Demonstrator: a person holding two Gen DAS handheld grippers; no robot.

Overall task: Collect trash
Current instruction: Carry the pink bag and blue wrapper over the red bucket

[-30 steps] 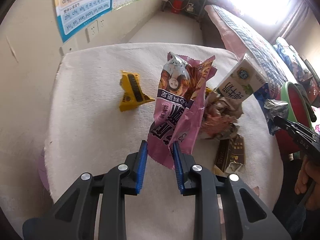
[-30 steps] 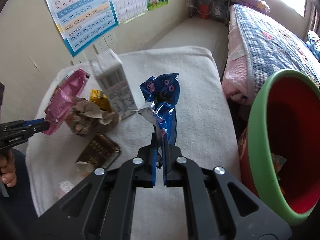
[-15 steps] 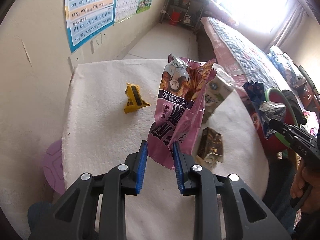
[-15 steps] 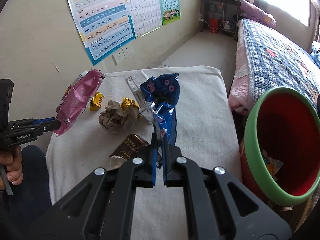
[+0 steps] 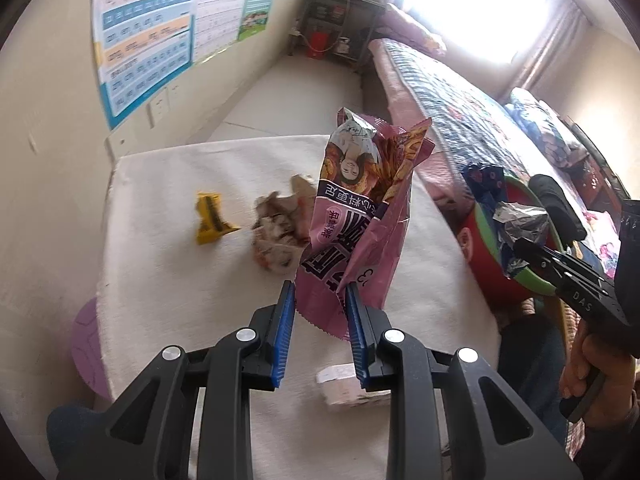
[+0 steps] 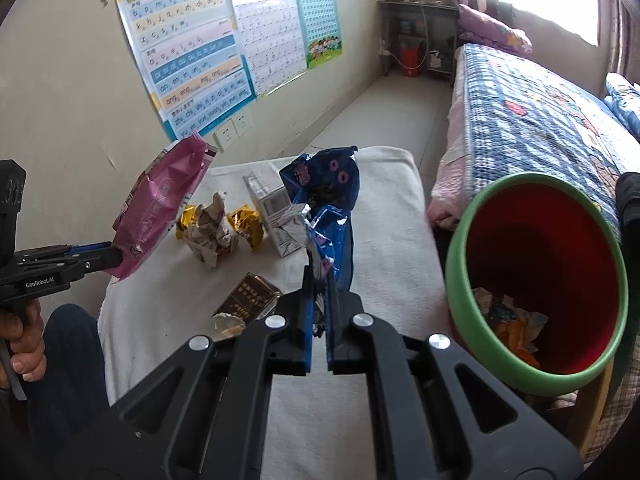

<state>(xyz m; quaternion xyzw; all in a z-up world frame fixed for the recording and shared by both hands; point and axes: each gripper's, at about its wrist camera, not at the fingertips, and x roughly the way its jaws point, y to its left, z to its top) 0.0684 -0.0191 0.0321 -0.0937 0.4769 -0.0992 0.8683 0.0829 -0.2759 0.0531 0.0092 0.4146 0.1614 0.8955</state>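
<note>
Your left gripper (image 5: 320,296) is clamped on the lower edge of the pink snack bag (image 5: 360,208); its blue pads (image 5: 285,332) stand only as far apart as the bunched foil between them. The bag stands up out of the jaws through the middle of the left wrist frame, clear of the table. In the right wrist view the same gripper (image 6: 110,258) sits at the left edge with the pink bag (image 6: 160,208) slanting up toward the upper left.

Your right gripper (image 6: 318,280) is pressed almost fully together on the blue wrapper (image 6: 328,208), which rises from the pads at the centre of that frame with its silver lining showing. In the left wrist view you see it at the right edge, the blue wrapper (image 5: 504,216) held in front of the bin.

Below both grippers lies the white cloth-covered table (image 6: 392,232). On it, at centre left of the right wrist frame, rest a crumpled paper wad (image 6: 210,236), a gold wrapper (image 6: 246,226) just beside it, a tipped white carton (image 6: 272,216) partly behind the blue wrapper, and a brown packet (image 6: 248,300) nearer the pads. The left wrist view adds a yellow wrapper (image 5: 210,218) left of centre.

The red bin with a green rim (image 6: 460,240) fills the right side of the right wrist frame, beside the table, with some scraps (image 6: 508,320) at its bottom. Wall charts (image 6: 192,60) hang at upper left; a quilted bed (image 6: 540,112) runs along the upper right.
</note>
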